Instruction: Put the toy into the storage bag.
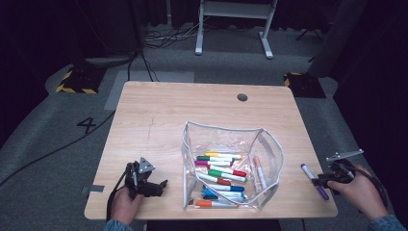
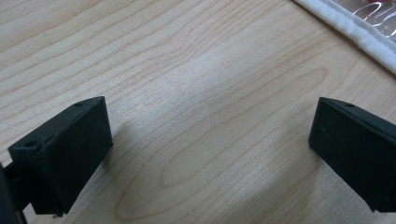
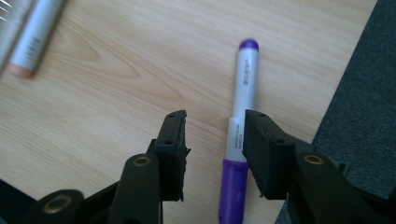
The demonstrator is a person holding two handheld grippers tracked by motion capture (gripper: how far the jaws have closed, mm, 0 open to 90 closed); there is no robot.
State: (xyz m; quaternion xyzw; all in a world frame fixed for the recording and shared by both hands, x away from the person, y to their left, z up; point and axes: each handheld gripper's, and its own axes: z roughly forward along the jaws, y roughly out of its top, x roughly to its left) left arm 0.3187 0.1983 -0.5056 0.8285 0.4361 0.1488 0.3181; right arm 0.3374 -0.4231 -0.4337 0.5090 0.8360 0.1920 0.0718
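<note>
Two hands enter from the near edge, each holding a gripper. The left gripper lies low, its fingers spread wide. The right gripper points down — fingers parted, not pressing anything.

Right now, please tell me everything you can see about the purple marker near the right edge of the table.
The purple marker has a white barrel with small printed text, a purple cap and a purple end plug. It looks like plastic. It lies flat on the wooden table near the right edge, outside the clear pouch. The right gripper straddles it: the marker sits between the open fingers, close beside one; contact is unclear.
</note>
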